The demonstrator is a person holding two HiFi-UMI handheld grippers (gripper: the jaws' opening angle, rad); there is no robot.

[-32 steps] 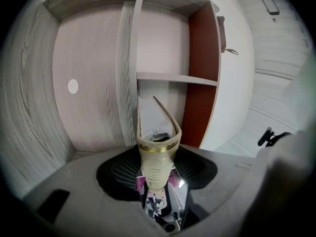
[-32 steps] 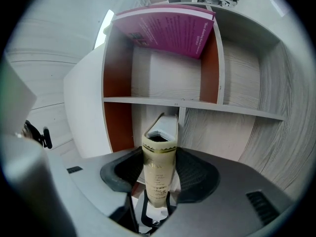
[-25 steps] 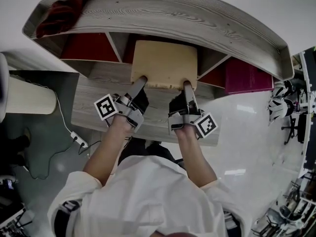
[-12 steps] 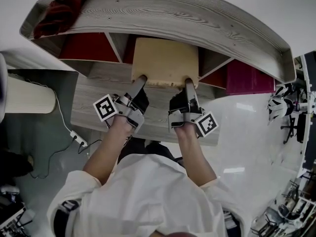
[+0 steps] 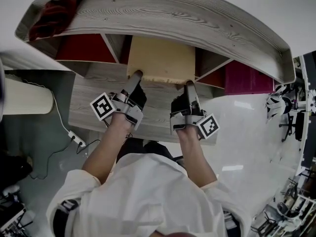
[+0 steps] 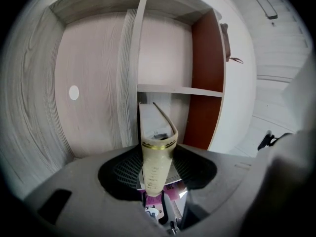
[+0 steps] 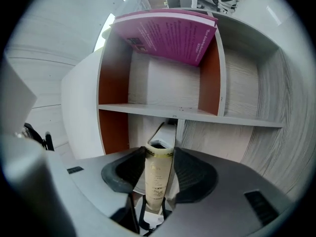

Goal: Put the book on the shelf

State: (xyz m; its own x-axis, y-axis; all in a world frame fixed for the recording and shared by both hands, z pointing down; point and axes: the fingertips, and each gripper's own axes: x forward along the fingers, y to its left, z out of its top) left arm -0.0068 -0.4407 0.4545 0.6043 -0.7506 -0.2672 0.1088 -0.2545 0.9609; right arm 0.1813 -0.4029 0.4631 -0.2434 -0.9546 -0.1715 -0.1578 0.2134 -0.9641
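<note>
A tan book (image 5: 160,60) stands on edge, partly inside the middle compartment of the grey wooden shelf (image 5: 197,19). My left gripper (image 5: 136,75) is shut on the book's near left corner. My right gripper (image 5: 189,84) holds the near right corner; its jaws have just been closing, with the book between them. In the left gripper view the cream spine (image 6: 157,157) is clamped between the dark pads of the left gripper (image 6: 157,171). In the right gripper view the spine (image 7: 158,174) sits the same way in the right gripper (image 7: 158,168). The book's far end is hidden inside the compartment.
A magenta book (image 5: 247,75) fills the compartment to the right and shows again in the right gripper view (image 7: 168,31). A dark red cloth (image 5: 49,14) lies on the shelf top at the left. A white cylinder (image 5: 27,95) and a cable (image 5: 74,137) are on the floor at left.
The book has slid further into the middle compartment, its left side most. My left gripper went forward with it. The right gripper has hardly moved.
</note>
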